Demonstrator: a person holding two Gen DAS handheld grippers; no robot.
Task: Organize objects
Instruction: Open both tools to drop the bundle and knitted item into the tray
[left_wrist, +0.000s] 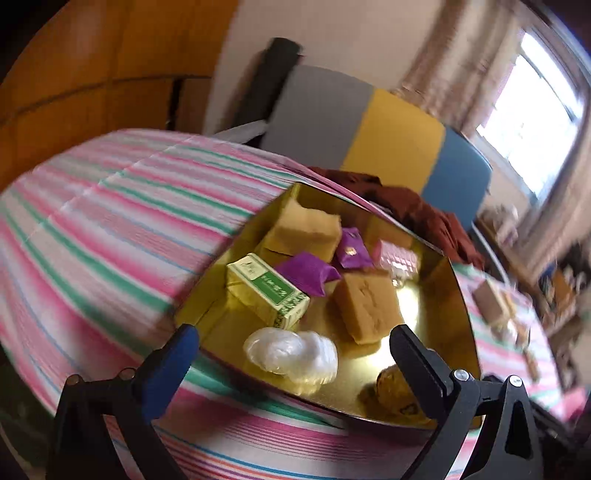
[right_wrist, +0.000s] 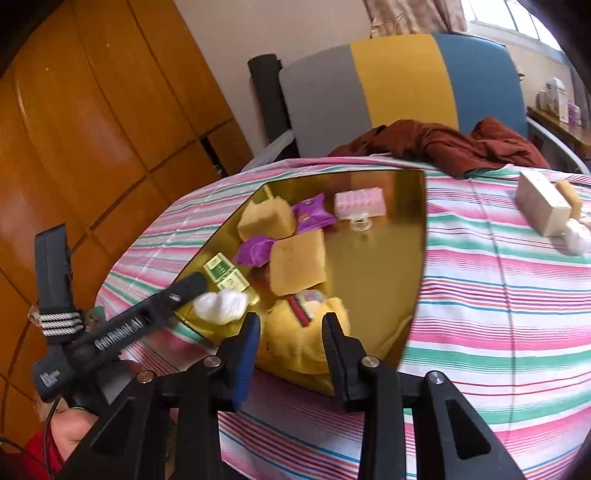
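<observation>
**Gold tray, part filled, on a striped cloth**

Gold and mirror-bright, the tray (right_wrist: 388, 280) sits on a pink, green and white striped cloth (right_wrist: 498, 295), and its shiny floor throws back reflections that make the edges of the things in it hard to separate. The left wrist view is smeared with blur, worst toward the window side, where the boxes on the cloth cannot be read. The yellow soft toy (right_wrist: 295, 339) at the tray's near edge is partly covered by the right gripper (right_wrist: 291, 332); in the left view only a corner of it shows past a black finger. What the small clear item beside the pink block (right_wrist: 360, 201) is cannot be told.

In the tray lie two tan sponges (right_wrist: 297, 264), two purple packets (right_wrist: 312, 212), a green and yellow box (left_wrist: 267, 291) and a white wad of plastic (left_wrist: 291, 356) near the front rim.

The left gripper (left_wrist: 295, 347) has its jaws spread wide with nothing held; the white wad lies between them untouched. The right gripper's jaws stand narrowly apart on either side of the yellow toy; whether the pads press it cannot be told.

Well apart on the cloth, a white carton (right_wrist: 541, 203) lies with another sponge and a white wad.
</observation>
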